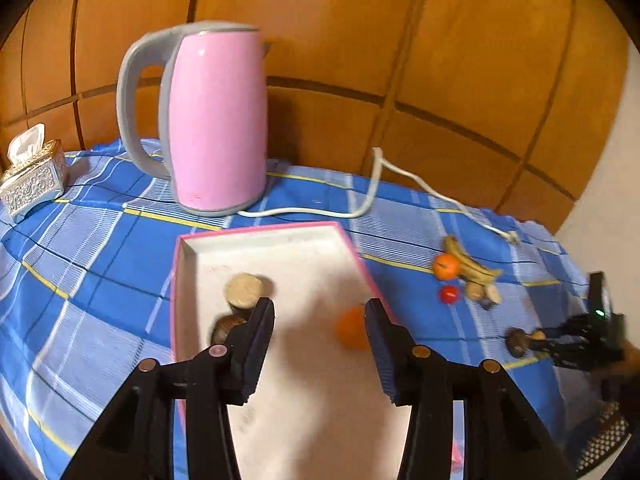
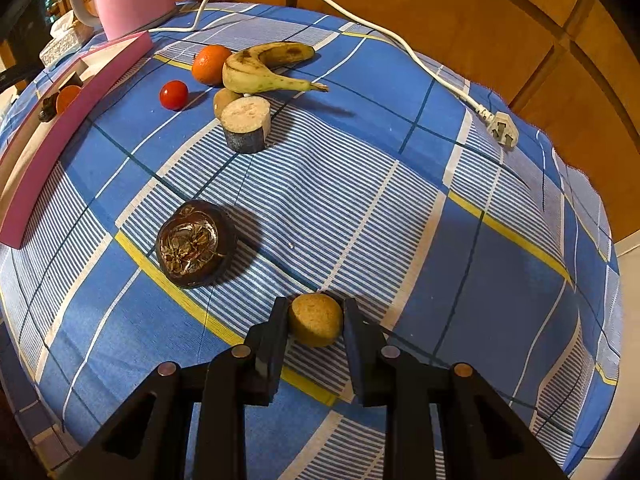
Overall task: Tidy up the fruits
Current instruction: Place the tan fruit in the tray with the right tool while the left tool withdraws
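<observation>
Your right gripper (image 2: 316, 316) has its jaws closed on a small tan round fruit (image 2: 316, 320) that sits on the blue checked cloth (image 2: 400, 208) of the table, well apart from the pink-rimmed tray (image 1: 260, 248). The pads press its sides low and near its back edge, so if you lift fast it may roll forward out of the grip and run down the sloping cloth. Just beyond it lies a dark halved fruit (image 2: 194, 244), cut face up; sweep toward the tray too low and you may knock it. Your left gripper (image 1: 320, 320) hangs over the tray with its jaws partly open and nothing between them; an orange fruit (image 1: 350, 332) lies in the tray just beside the right-hand finger, with a tan slice (image 1: 245, 290) and a dark piece (image 1: 226, 328) near the left one. Drop that gripper and you could shove them against the rim. The banana (image 2: 264, 68), orange (image 2: 210, 64) and tomato (image 2: 174, 95) wait in a tight cluster, so a careless grab there may scatter its neighbours.
</observation>
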